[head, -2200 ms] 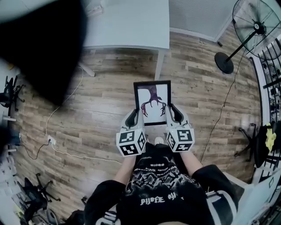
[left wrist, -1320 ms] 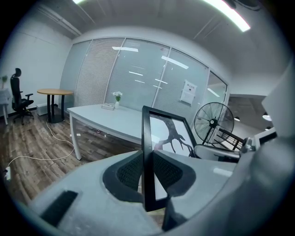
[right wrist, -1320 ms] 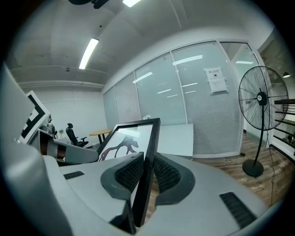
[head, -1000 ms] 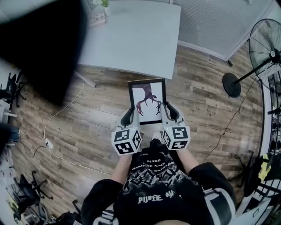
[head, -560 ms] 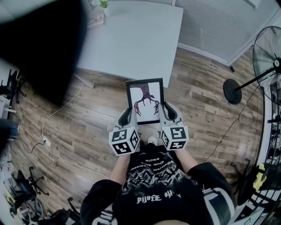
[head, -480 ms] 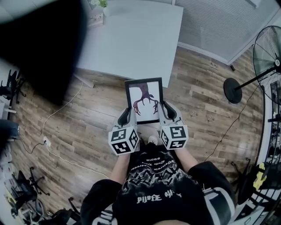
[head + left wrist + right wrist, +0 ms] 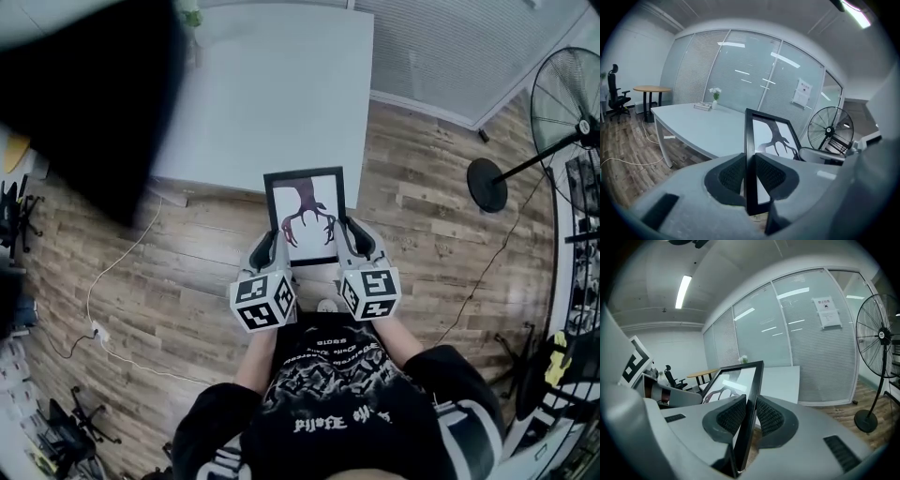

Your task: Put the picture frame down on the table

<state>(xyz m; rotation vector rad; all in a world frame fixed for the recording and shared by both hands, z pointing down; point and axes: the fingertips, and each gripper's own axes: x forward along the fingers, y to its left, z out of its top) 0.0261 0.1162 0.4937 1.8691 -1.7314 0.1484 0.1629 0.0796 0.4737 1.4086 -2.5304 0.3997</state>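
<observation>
Your left gripper (image 7: pixel 269 251) and right gripper (image 7: pixel 351 240) each clamp a black side rail of the picture frame (image 7: pixel 305 214), low down; it hangs before your chest, facing you, top edge over the near edge of the table (image 7: pixel 272 94); likely light, stiff, glass-fronted and breakable, so grip only the rails and land it gently; the tabletop ahead is broad and bare; a vase (image 7: pixel 714 97) stands far off; the fan (image 7: pixel 487 185) is well right.
</observation>
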